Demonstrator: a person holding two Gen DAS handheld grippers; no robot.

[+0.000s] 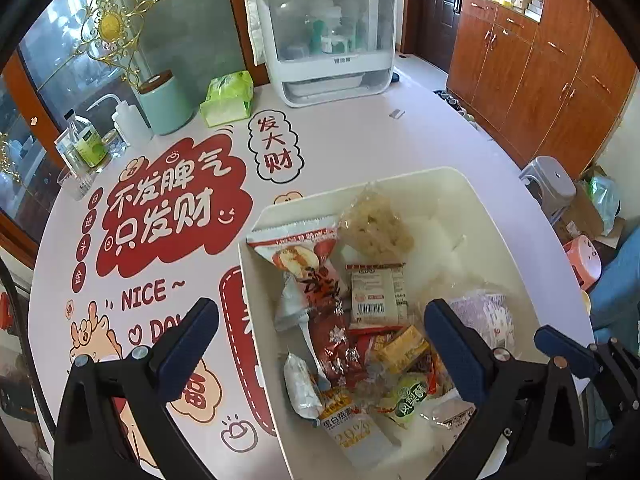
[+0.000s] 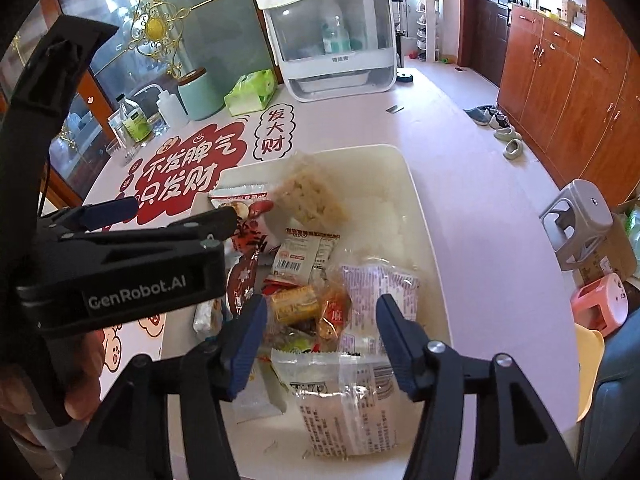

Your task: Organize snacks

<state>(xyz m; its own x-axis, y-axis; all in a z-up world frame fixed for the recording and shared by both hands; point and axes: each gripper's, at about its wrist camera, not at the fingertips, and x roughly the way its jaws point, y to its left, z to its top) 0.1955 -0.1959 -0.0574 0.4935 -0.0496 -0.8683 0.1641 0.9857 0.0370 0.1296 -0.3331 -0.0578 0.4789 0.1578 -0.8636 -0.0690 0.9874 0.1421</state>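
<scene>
A white bin [image 1: 472, 200] [image 2: 416, 200] on the table holds several snack packets: a red-and-white packet [image 1: 308, 264], a clear bag of pale puffs [image 1: 376, 224] [image 2: 308, 192], a barcode packet [image 1: 378, 292] [image 2: 304, 256], a yellow packet [image 1: 404, 348] [image 2: 296, 300] and a purple-print bag [image 1: 488, 316] [image 2: 380, 284]. My left gripper [image 1: 320, 316] is open and empty, straddling the bin's left wall. My right gripper [image 2: 320, 320] is open and empty above the near snacks. The left gripper also shows in the right wrist view [image 2: 176, 212].
The table [image 1: 360, 136] has a red printed mat. At its back stand a white sterilizer box [image 1: 324, 36], a green tissue pack [image 1: 228, 96], a mint canister [image 1: 164, 104] and bottles [image 1: 86, 140]. Stools [image 2: 576, 224] and wooden cabinets [image 2: 560, 92] are on the right.
</scene>
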